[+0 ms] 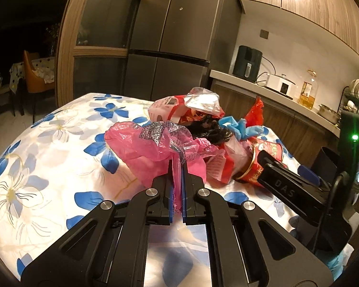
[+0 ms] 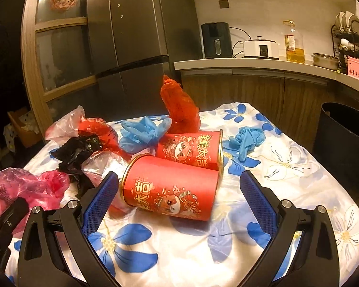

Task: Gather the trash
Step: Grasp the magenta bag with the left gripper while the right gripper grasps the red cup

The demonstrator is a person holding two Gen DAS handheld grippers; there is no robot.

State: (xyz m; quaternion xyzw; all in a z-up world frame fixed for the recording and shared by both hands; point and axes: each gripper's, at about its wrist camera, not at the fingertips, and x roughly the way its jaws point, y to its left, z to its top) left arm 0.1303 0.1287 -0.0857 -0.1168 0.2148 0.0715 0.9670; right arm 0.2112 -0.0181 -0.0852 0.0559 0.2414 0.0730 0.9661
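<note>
Left tongs [image 1: 178,167], lower centre of the left wrist view, are clamped narrow on a fold of the pink plastic bag [image 1: 150,146]; the pinch on a loose edge likely lets the whole bag lift in one pull.

Right tongs [image 2: 179,196] stand wide, pads either side of the near red paper cup [image 2: 170,189] but not touching it, probably lining up to straddle its width. The cup lies on its side on the flowered tabletop [image 2: 287,167], centre of the right wrist view.

Count, right wrist view:
- Red paper cups: two, the far cup [image 2: 191,149] touching the near one.
- Blue gloves: two clumps [image 2: 143,131] and [image 2: 246,141].
- Red bag [image 2: 179,107]: one.
- Black wrapper [image 2: 79,153]: one.

A dark bin [image 2: 347,143] waits at right edge, likely the destination.
</note>
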